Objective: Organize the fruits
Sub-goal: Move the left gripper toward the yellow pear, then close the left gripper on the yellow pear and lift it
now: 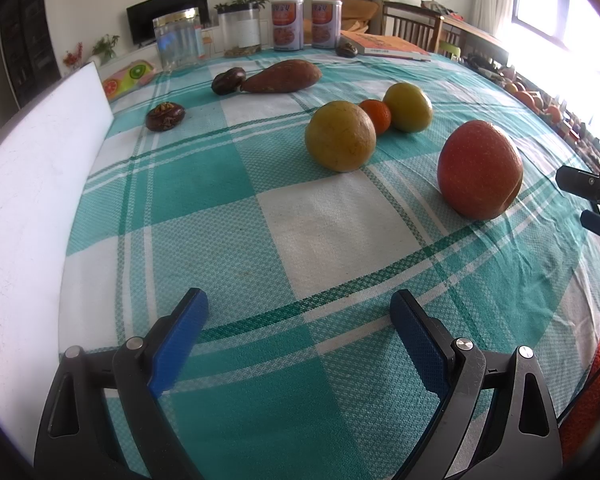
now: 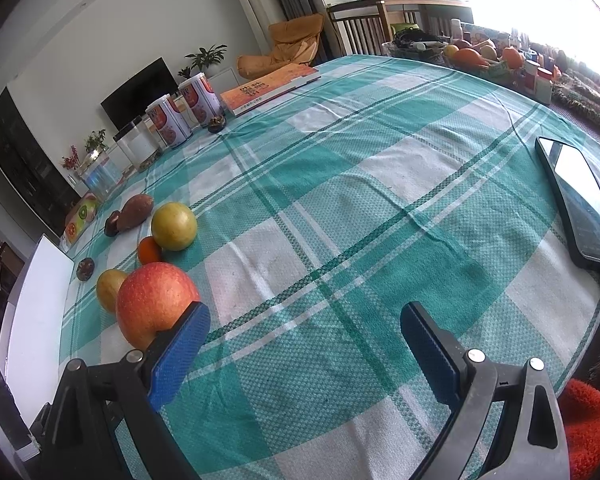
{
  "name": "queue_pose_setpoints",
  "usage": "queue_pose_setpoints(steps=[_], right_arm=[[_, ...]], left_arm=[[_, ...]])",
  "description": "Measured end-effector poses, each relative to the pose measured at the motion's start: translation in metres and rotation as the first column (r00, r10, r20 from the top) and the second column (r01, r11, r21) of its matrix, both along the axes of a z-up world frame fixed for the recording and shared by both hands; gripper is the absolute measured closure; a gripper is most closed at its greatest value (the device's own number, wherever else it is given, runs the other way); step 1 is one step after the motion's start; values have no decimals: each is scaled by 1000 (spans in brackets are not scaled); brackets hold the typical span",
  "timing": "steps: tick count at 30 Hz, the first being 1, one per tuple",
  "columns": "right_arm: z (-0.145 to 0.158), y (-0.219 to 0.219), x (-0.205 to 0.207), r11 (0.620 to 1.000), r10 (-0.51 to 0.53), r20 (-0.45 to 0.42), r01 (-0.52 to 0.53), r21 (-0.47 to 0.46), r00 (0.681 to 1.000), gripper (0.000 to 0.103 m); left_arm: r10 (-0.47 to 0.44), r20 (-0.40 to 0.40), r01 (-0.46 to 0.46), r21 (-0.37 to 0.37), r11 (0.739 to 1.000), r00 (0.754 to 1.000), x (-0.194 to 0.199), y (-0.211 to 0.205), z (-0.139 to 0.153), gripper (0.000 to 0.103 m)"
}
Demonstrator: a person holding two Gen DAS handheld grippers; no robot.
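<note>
the red apple (image 2: 152, 300) lies near the table's (image 2: 380, 200) left edge, just beyond the right gripper's (image 2: 304, 336) left finger, outside the spread, empty jaws. best to swing left and straddle its widest girth before closing. the left gripper (image 1: 300, 320) is also spread, empty, well short of the fruits.

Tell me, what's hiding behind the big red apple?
From the right wrist view, a yellow fruit peeks out behind the red apple. Its right part is covered, so its full shape stays hidden.

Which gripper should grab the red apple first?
Probably right. The red apple sits just beside the open right gripper, by its left finger; the left gripper, also open, is farther away.
</note>
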State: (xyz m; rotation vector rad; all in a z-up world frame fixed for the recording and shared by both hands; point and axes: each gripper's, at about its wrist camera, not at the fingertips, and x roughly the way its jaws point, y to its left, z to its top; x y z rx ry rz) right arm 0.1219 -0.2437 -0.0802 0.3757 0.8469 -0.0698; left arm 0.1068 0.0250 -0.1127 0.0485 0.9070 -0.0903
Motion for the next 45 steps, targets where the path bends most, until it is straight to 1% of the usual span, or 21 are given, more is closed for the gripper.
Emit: queue_pose_setpoints(steps=[11, 15, 16, 20, 22, 26, 28, 30, 33, 40, 43, 44, 45], right_arm=[[-1, -2, -1, 1000, -1, 3, 1, 9, 1000, 7], [-1, -3, -2, 1000, -1, 7, 1, 16, 1000, 7], [-1, -1, -2, 1000, 0, 7, 0, 16, 1000, 7], [0, 0, -1, 1000, 0, 11, -1, 14, 1000, 7], [-1, -2, -2, 1000, -1, 9, 1, 18, 1000, 7], [-1, -2, -2, 1000, -1, 9, 1, 20, 1000, 7], [-2, -3, -3, 1000, 0, 8, 0, 20, 1000, 7], [-2, -3, -3, 1000, 0, 9, 0, 23, 1000, 7], [-2, -4, -3, 999, -4, 12, 3, 33, 1000, 7], [-3, -6, -3, 999, -3, 10, 2, 45, 1000, 7], [-3, -6, -3, 999, -3, 12, 2, 44, 1000, 7], [-3, -6, -3, 999, -4, 12, 3, 45, 1000, 7], [-3, -6, -3, 999, -5, 12, 4, 47, 1000, 7]], left_arm=[[-1, -1, 1, -1, 1000, 1000, 0, 0, 0, 9], [-28, -21, 28, -16, 999, 999, 8, 2, 2, 8], [-28, -30, 27, -35, 999, 999, 12, 4, 4, 8], [9, -47, -16, -156, 988, 999, 36, 11, 16, 8], [21, -38, -28, -190, 981, 999, 48, 7, 23, 8], [30, -35, -36, -185, 982, 999, 77, -7, 29, 8], [28, -36, -34, -184, 982, 999, 89, -13, 28, 8], [22, -48, -30, -167, 986, 999, 100, -20, 24, 8], [18, -65, -28, -151, 988, 998, 107, -22, 19, 8], [21, -72, -31, -153, 988, 997, 114, -22, 17, 9], [8, -67, -18, -146, 989, 998, 113, -23, 16, 11], [6, -54, -14, -146, 989, 999, 111, -23, 18, 17], [5, -37, -10, -141, 990, 999, 109, -23, 20, 29]])
